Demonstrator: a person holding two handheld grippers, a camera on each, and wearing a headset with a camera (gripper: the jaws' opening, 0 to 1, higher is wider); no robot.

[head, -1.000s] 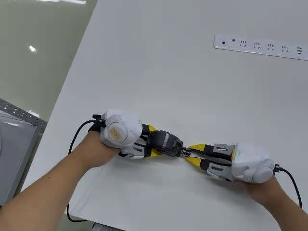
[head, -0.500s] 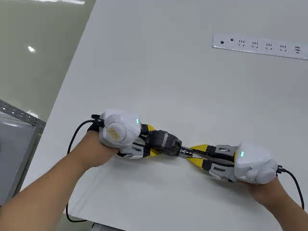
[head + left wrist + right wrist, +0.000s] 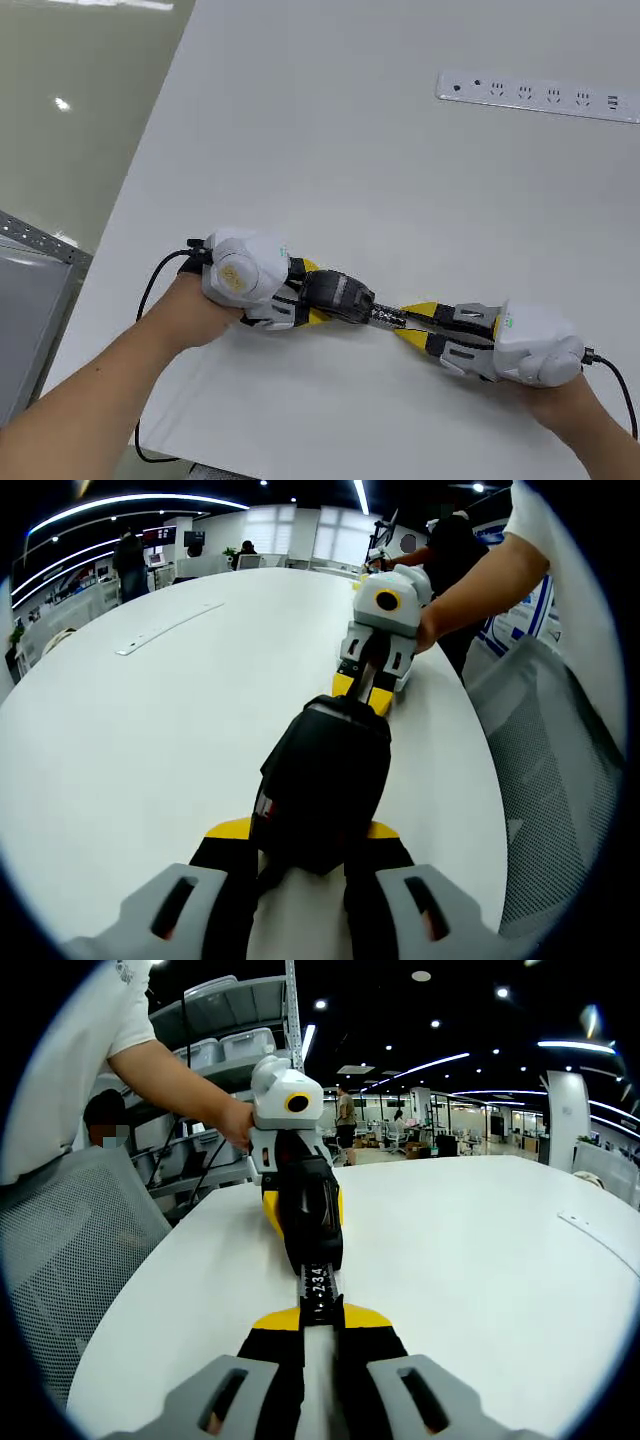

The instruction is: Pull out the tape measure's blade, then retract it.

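Note:
The black tape measure case (image 3: 338, 295) rests low over the white table (image 3: 330, 130), and my left gripper (image 3: 312, 293) is shut on it from the left. A short stretch of blade (image 3: 386, 317) runs out to the right, where my right gripper (image 3: 410, 323) is shut on its end. In the left gripper view the case (image 3: 325, 780) sits between my left gripper's (image 3: 308, 832) yellow pads, with the right gripper (image 3: 385, 630) beyond. In the right gripper view the numbered blade (image 3: 319, 1285) leads from my right gripper (image 3: 318, 1318) to the case (image 3: 308, 1205).
A white power strip (image 3: 535, 97) lies at the far right of the table. The table's left edge drops to a green floor, with a grey shelf (image 3: 25, 290) below. Black cables trail from both grippers. A mesh chair (image 3: 560, 780) stands beside the table.
My right gripper has drawn away to the right with the blade's end, so a little more blade shows. The left gripper and case have hardly moved.

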